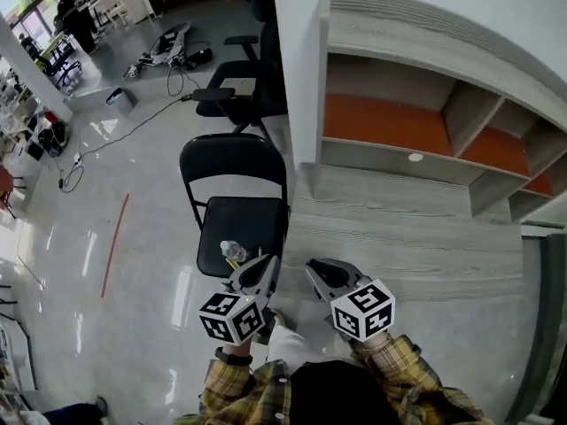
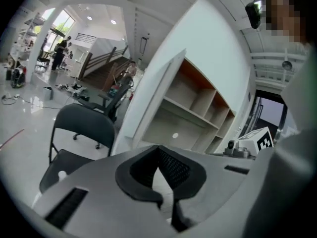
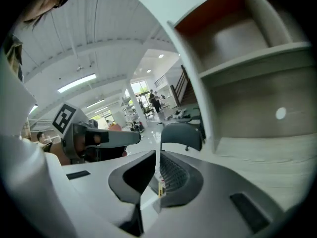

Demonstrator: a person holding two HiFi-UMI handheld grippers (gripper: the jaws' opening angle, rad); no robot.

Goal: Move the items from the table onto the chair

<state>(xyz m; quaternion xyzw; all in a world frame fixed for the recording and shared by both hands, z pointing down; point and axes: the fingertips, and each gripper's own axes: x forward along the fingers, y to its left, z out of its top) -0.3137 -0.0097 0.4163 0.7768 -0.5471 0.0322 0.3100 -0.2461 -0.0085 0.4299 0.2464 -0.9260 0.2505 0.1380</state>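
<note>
Shelving (image 1: pixel 390 87) with orange back panels stands along the far edge of the grey wood-grain bench (image 1: pixel 416 237) in the head view, with a small white disc (image 1: pixel 415 157) on its lowest board. A black folding chair (image 1: pixel 232 162) sits just beside the bench's left edge, and a clear plastic bottle (image 1: pixel 232 250) lies on the front of its seat; the bottle's label is too small to read. Behind it are a black office chair (image 1: pixel 244 87), a cable (image 1: pixel 133 127) trailing over the glossy floor, and a red floor line (image 1: pixel 115 244). The left gripper (image 1: pixel 262 271) and right gripper (image 1: pixel 316 269) are side by side above the bench's near corner. Each carries a cube of black-and-white square markers, which bear no letters. In the left gripper view, the left gripper (image 2: pixel 158 150) has its jaws pressed together at the tips with nothing between them. Beyond them are the folding chair (image 2: pixel 81 123), the bottle (image 2: pixel 62 173) as a pale spot on the seat, the shelving (image 2: pixel 198 103) and distant people (image 2: pixel 62 48). In the right gripper view, the right gripper (image 3: pixel 158 157) has its jaws closed to a hairline slit. A yellow-and-white sliver shows low in that slit, and I cannot tell if it lies between the pads or beyond them. The folding chair (image 3: pixel 181 135) stands straight ahead, the left gripper (image 3: pixel 94 138) is alongside, and the bench (image 3: pixel 277 152) and shelving (image 3: pixel 237 43) are to the right.
</note>
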